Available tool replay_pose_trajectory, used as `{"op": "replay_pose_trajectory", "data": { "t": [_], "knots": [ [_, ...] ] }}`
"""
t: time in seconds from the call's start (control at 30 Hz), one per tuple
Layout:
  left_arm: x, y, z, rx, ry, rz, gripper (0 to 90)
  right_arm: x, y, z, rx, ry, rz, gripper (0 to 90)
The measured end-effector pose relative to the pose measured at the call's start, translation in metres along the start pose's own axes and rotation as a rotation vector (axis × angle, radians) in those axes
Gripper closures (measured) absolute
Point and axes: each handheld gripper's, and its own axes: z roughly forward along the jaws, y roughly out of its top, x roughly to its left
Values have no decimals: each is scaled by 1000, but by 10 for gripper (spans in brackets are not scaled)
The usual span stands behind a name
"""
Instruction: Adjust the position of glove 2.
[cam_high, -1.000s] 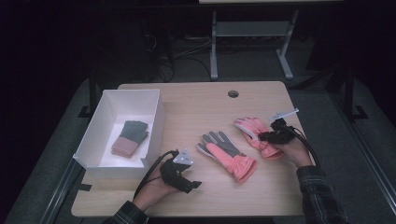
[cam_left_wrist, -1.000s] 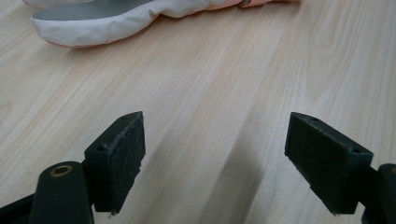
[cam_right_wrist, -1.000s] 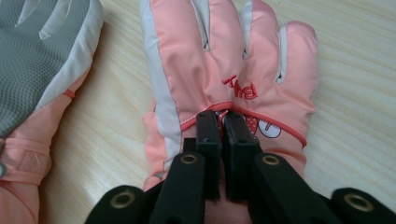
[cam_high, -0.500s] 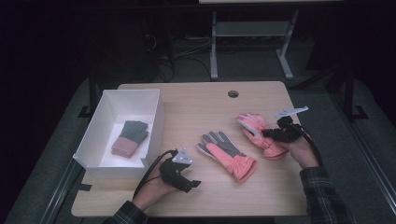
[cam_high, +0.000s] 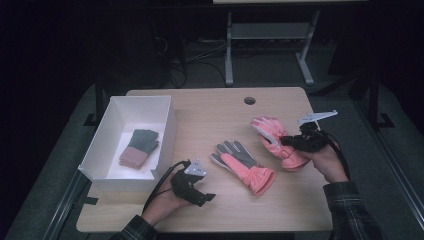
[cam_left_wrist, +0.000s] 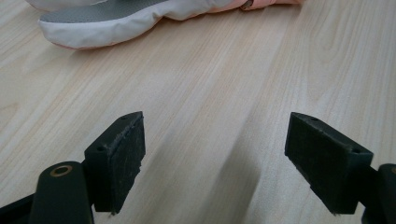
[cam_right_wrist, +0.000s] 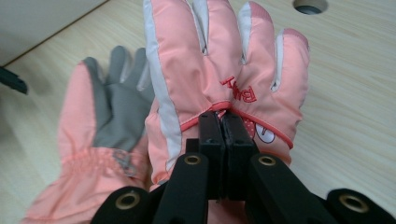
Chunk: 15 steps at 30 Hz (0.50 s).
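Observation:
Two pink ski gloves are on the wooden table (cam_high: 210, 115). One pink glove with a grey palm (cam_high: 243, 162) (cam_right_wrist: 100, 140) lies flat in the middle. The other pink glove (cam_high: 275, 140) (cam_right_wrist: 224, 70), back up with red lettering, hangs lifted by my right gripper (cam_high: 289, 142) (cam_right_wrist: 222, 122), whose jaws are shut on a pinch of its fabric. My left gripper (cam_high: 207, 198) (cam_left_wrist: 215, 158) rests low over the table near the front edge, open with nothing between its fingers; the grey-palmed glove's edge (cam_left_wrist: 116, 23) lies ahead of it.
A white box (cam_high: 165, 130) stands at the left of the table, holding a folded green and pink knit glove (cam_high: 138, 147). A round cable hole (cam_high: 249, 100) (cam_right_wrist: 310, 5) is near the table's far edge. Dark floor and a metal stand lie beyond.
My right gripper has risen and drifted right, lifting the pink glove off the table. The left gripper has stayed where it was.

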Motion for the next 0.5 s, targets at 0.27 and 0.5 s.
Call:
{"op": "replay_pose_trajectory", "data": {
  "t": [0.27, 0.5],
  "knots": [
    [0, 0, 0, -3, 0, -6, 199, 26, 12, -4, 4, 32, -37, 887],
    [-1, 1, 0, 0, 1, 4, 199, 56, 24, -5, 9, 70, -87, 886]
  ]
}}
